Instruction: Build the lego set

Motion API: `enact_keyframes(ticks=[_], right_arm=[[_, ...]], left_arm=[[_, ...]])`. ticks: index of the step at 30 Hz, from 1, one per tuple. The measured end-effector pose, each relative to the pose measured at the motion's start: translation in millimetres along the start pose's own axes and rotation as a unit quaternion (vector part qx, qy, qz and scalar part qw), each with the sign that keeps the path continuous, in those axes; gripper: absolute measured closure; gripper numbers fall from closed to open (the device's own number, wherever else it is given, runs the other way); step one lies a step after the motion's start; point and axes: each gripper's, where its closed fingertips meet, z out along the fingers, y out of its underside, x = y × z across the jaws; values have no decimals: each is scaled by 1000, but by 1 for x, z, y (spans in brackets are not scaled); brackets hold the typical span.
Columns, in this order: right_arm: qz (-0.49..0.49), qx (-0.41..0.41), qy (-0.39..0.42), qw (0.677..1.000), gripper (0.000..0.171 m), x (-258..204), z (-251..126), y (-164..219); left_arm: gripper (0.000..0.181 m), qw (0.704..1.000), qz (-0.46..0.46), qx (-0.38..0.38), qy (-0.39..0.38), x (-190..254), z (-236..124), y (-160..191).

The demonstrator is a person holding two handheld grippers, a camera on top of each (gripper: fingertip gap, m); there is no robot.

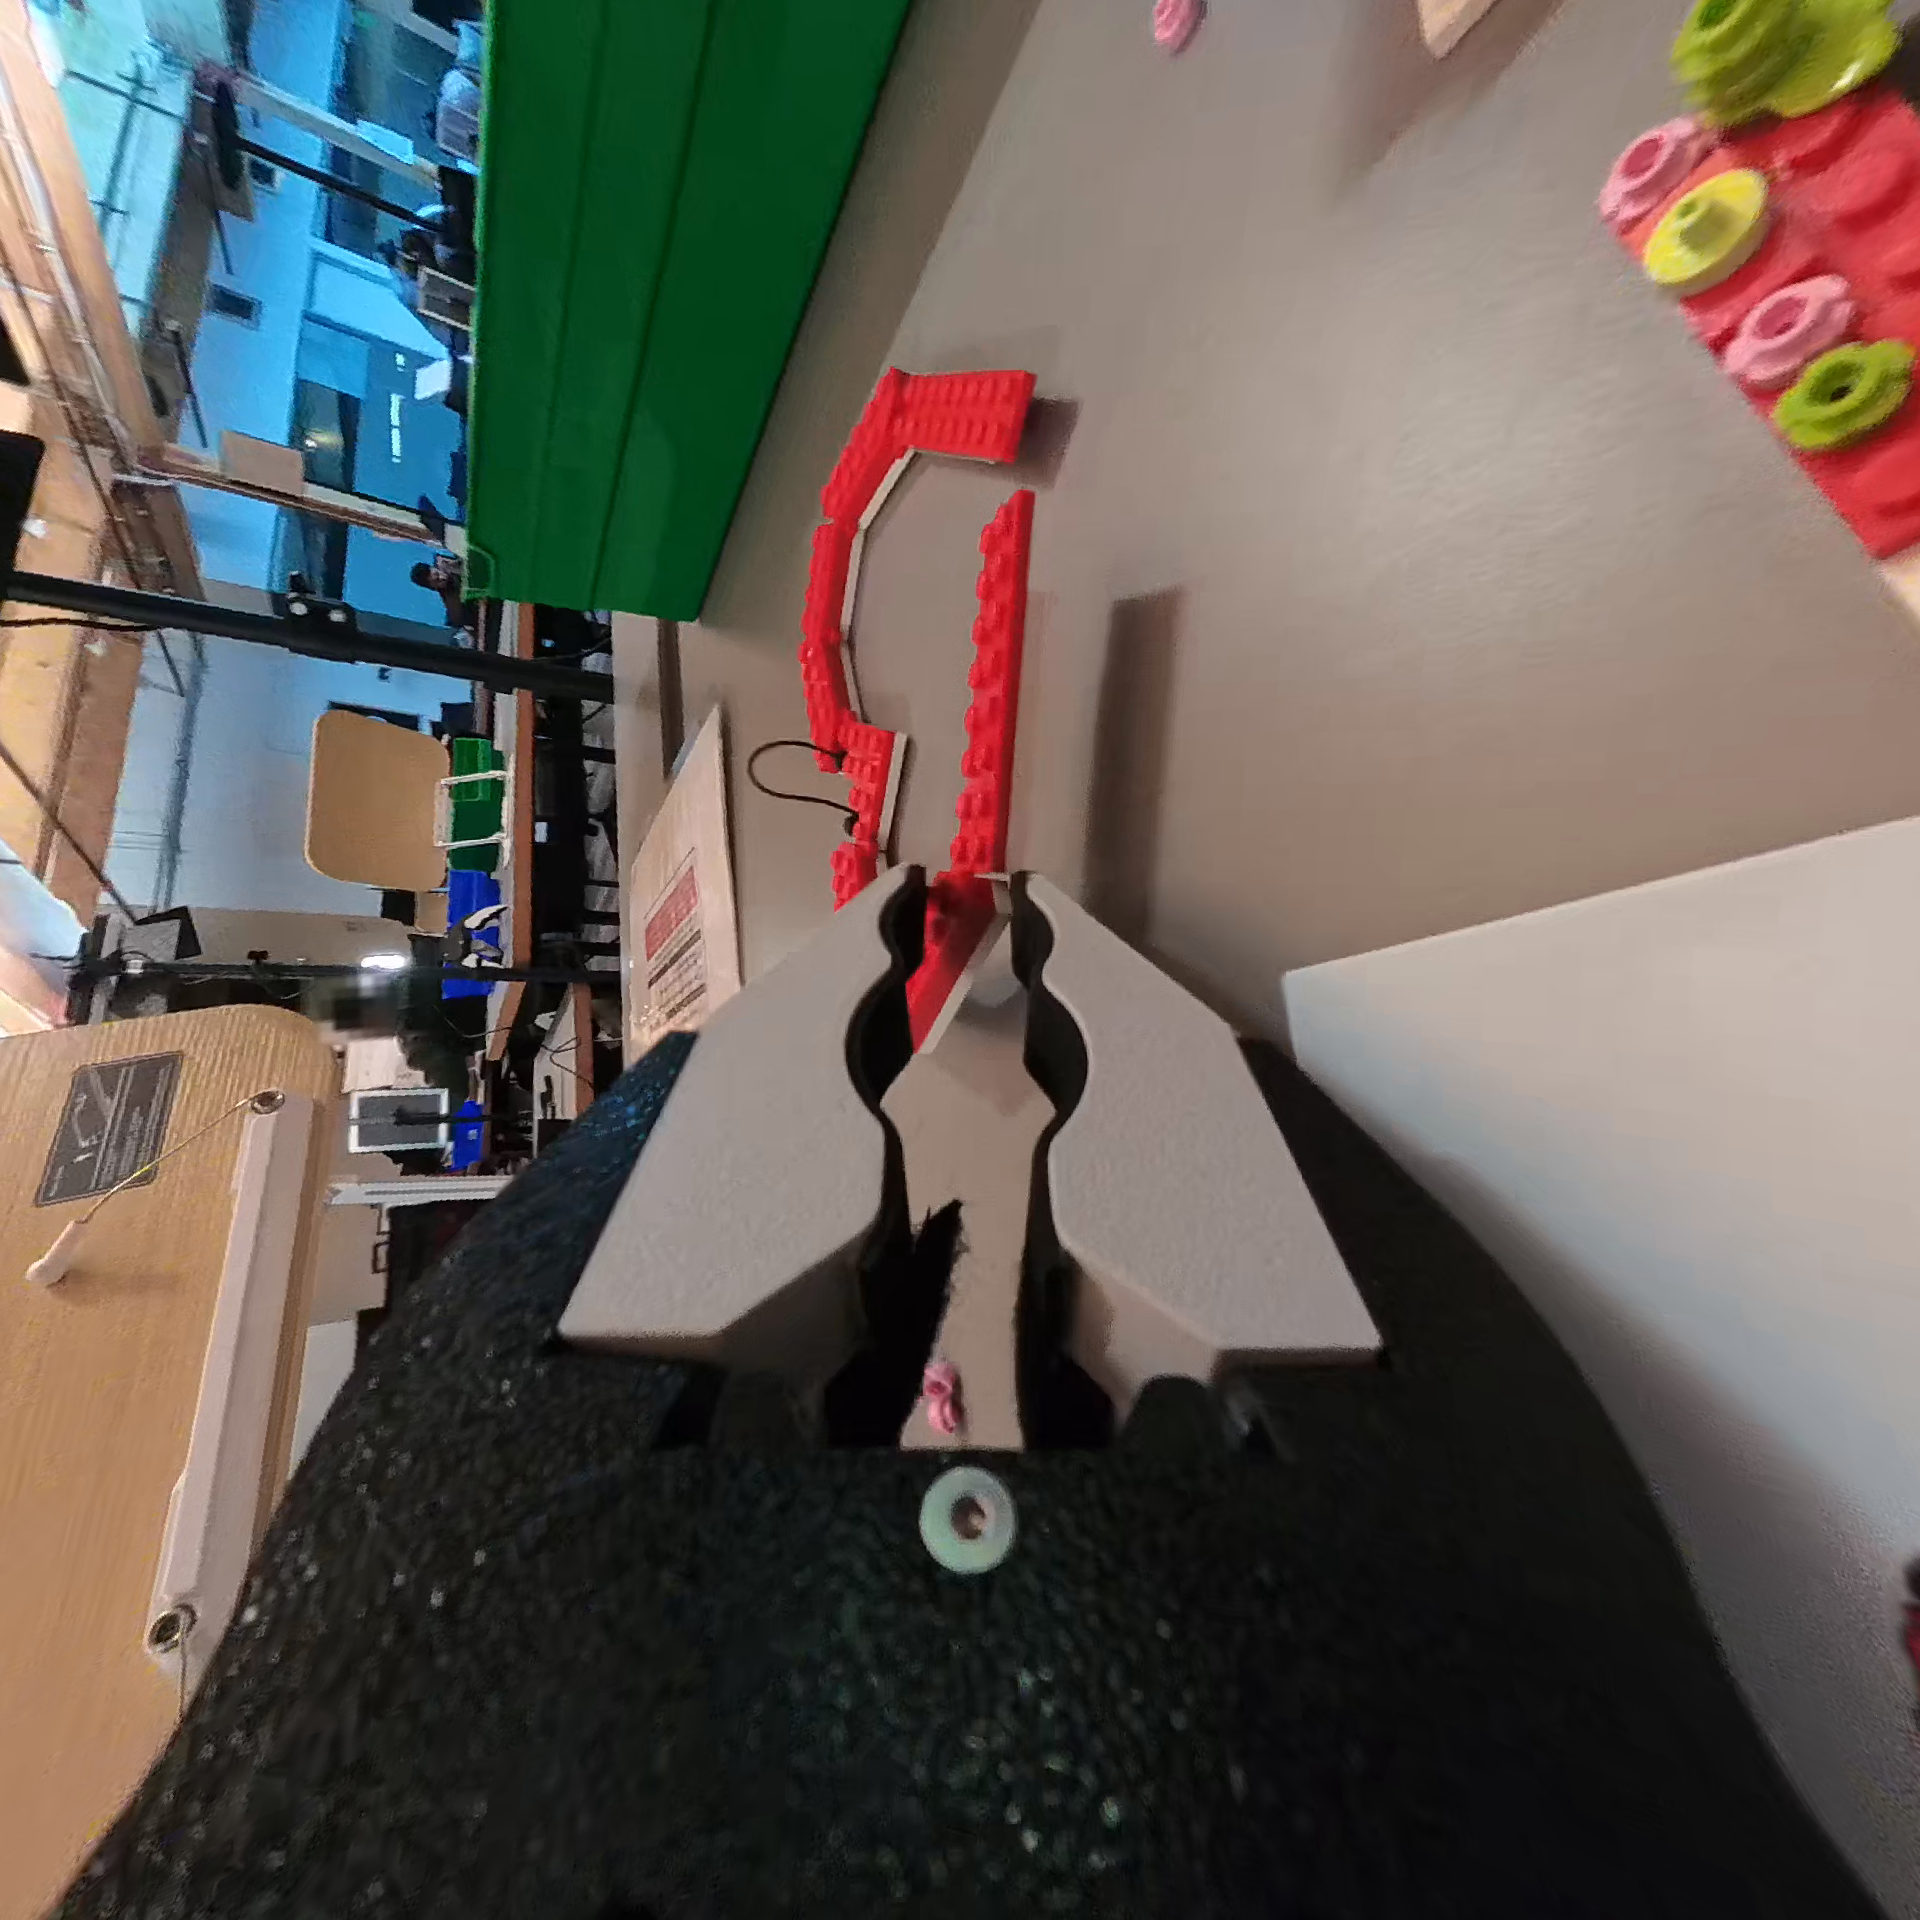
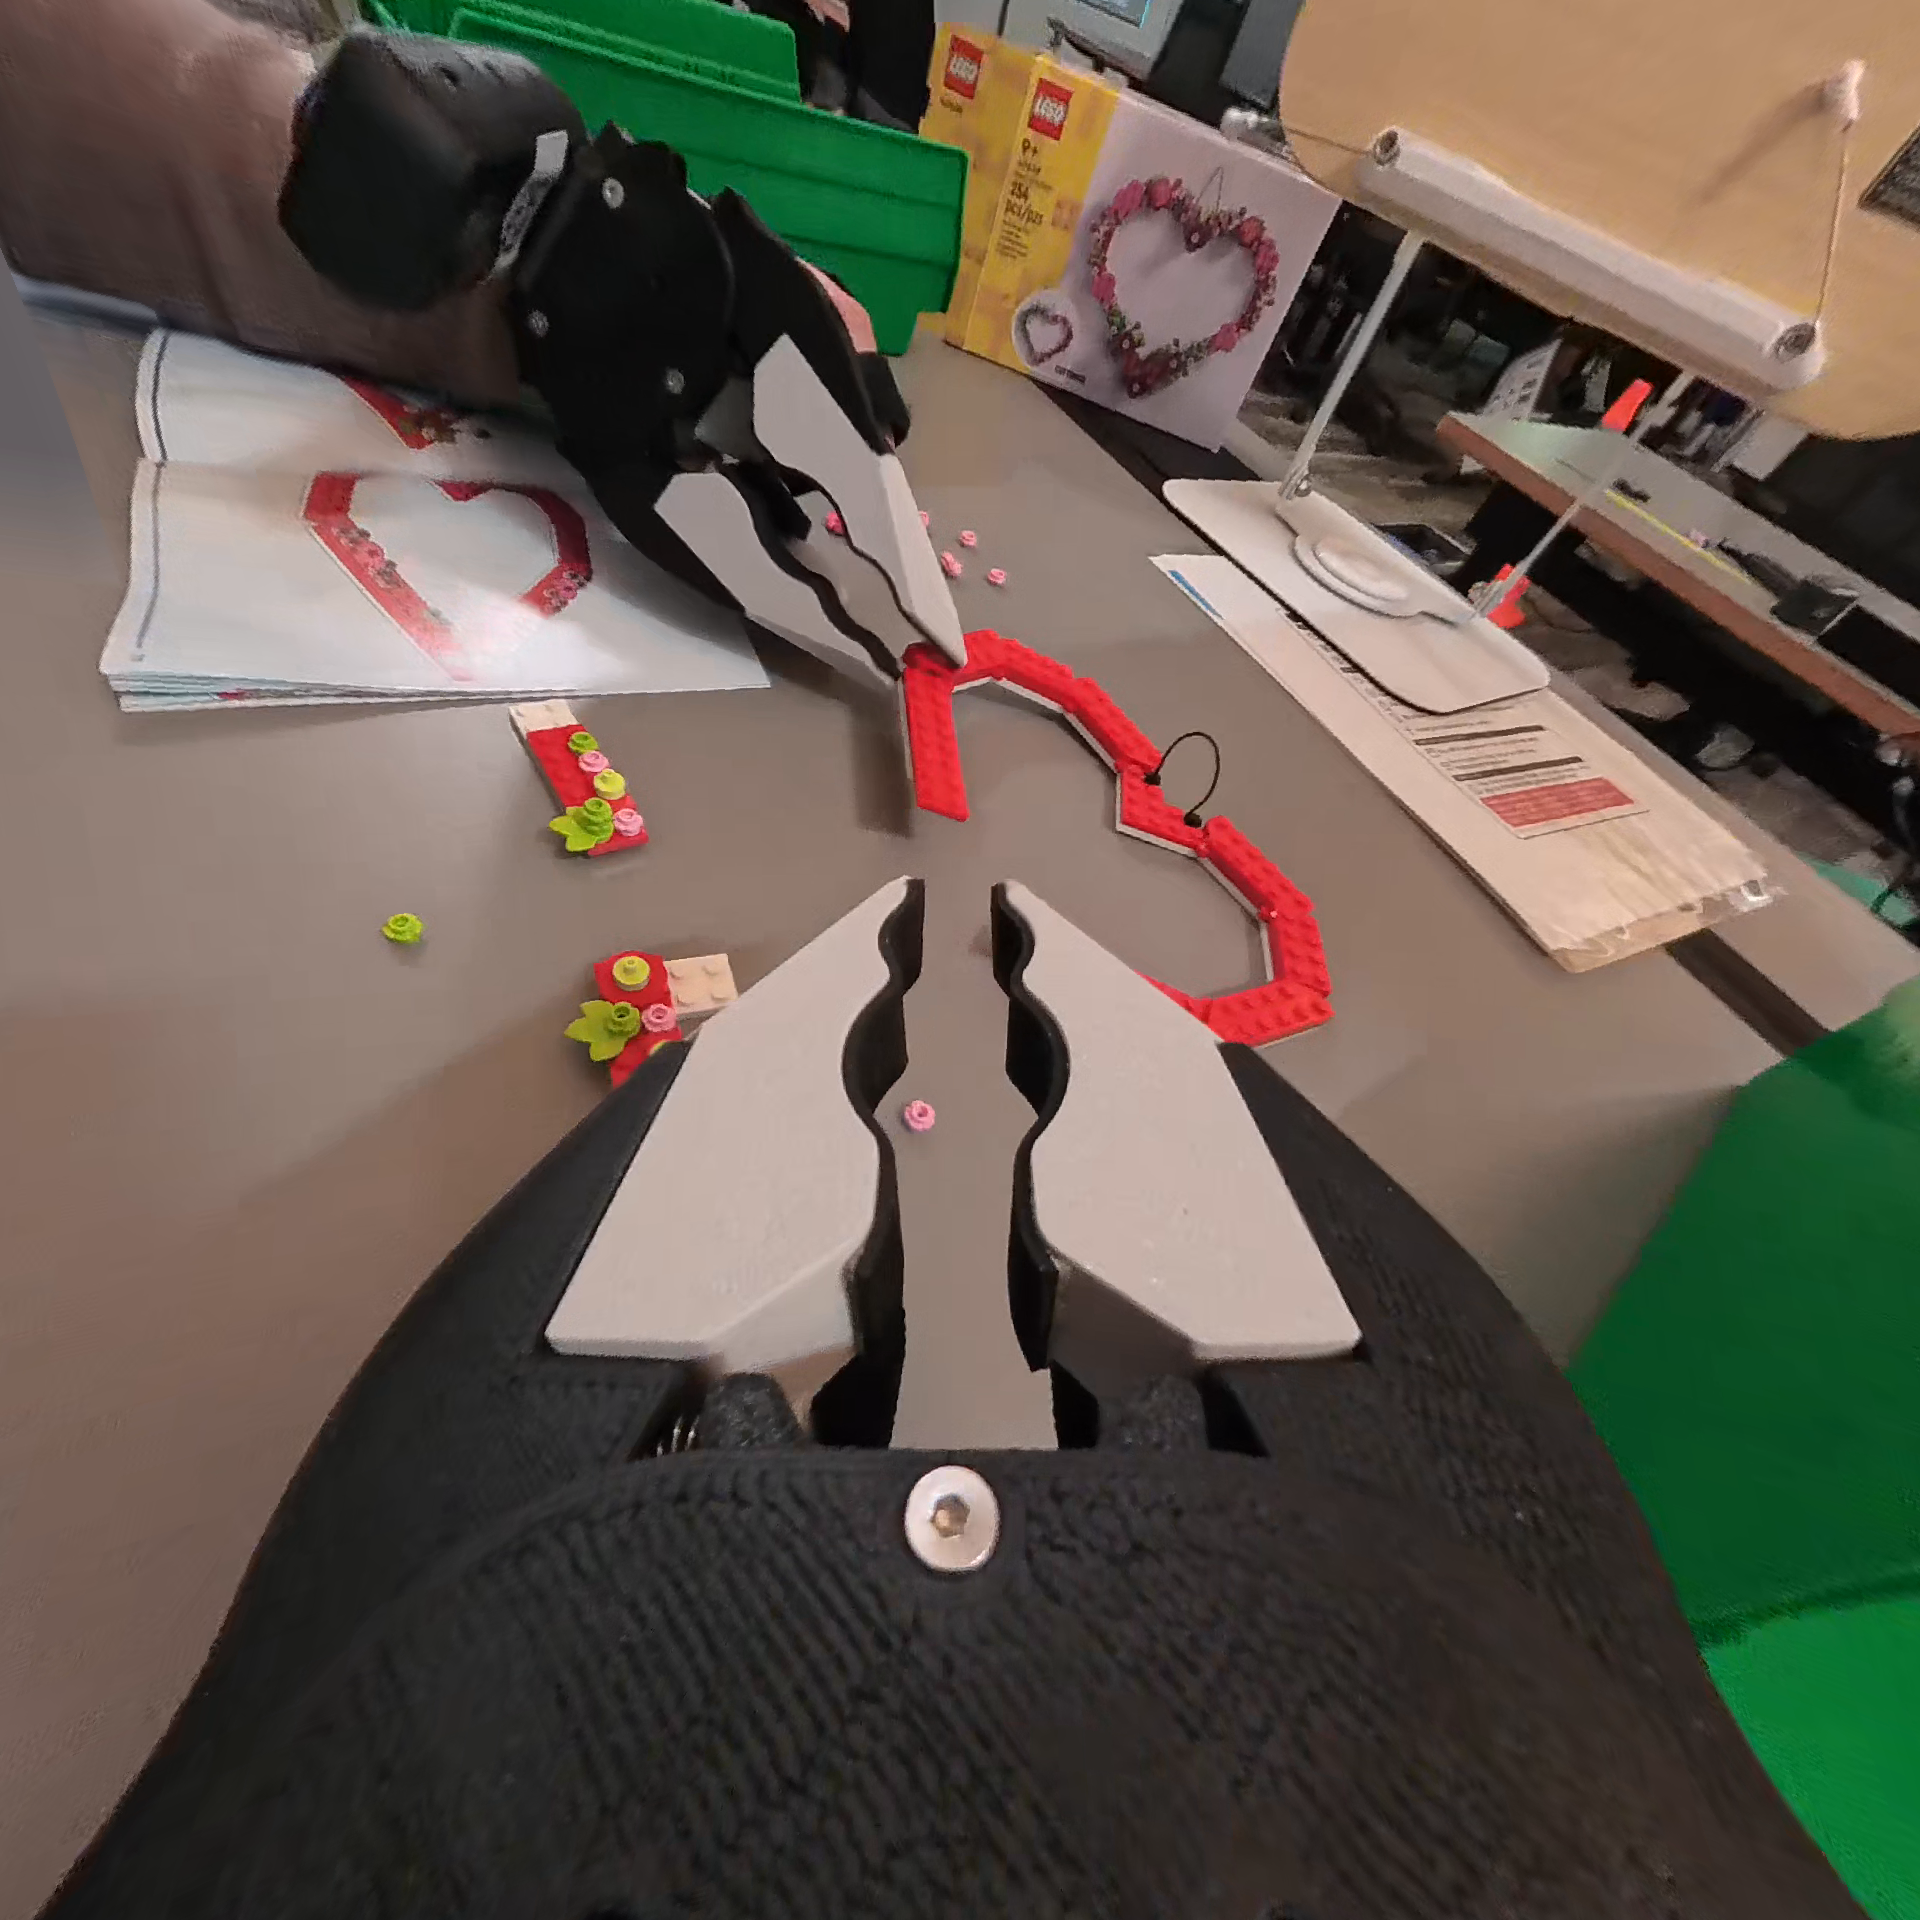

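Note:
A half-built red heart frame (image 2: 1143,769) lies on the grey table (image 2: 260,1195). My left gripper (image 1: 961,904) is shut on the frame's red end strip (image 1: 997,675); in the right wrist view it (image 2: 930,655) comes in from the upper left and pinches that end. My right gripper (image 2: 956,888) is open a little and empty, held just short of the frame's gap. A loose pink flower stud (image 2: 918,1115) lies on the table between its fingers. Two red plates with pink and lime flowers (image 2: 592,790) (image 2: 634,997) lie to the left.
An open instruction booklet (image 2: 416,582) lies at the back left under the person's arm. The set's box (image 2: 1143,260), a lamp base (image 2: 1382,613) and a printed sheet (image 2: 1507,790) stand to the right. Green bins (image 2: 831,177) line the back. A lime stud (image 2: 402,927) lies loose. Some 15 cm of space lies between my two pairs of fingers.

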Motion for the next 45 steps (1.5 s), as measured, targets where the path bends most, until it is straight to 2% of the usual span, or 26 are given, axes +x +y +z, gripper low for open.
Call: enact_keyframes(ticks=[4, 8, 17, 26, 45], right_arm=[[22, -20, -11, 1000, 159, 4, 4, 12], [35, -38, -17, 999, 159, 4, 3, 21], [128, -107, -92, 982, 154, -7, -1, 46], [159, -149, -101, 971, 159, -8, 6, 63], [140, -173, -97, 970, 166, -10, 12, 69]], left_arm=[[168, 999, -24, 19, -28, -5, 4, 0], [169, 999, -4, 20, -47, -6, 4, 2], [168, 997, 60, 1, -53, 4, 7, 3], [168, 996, 67, -1, -56, 3, 6, 4], [168, 997, 63, -2, -55, 3, 5, 5]])
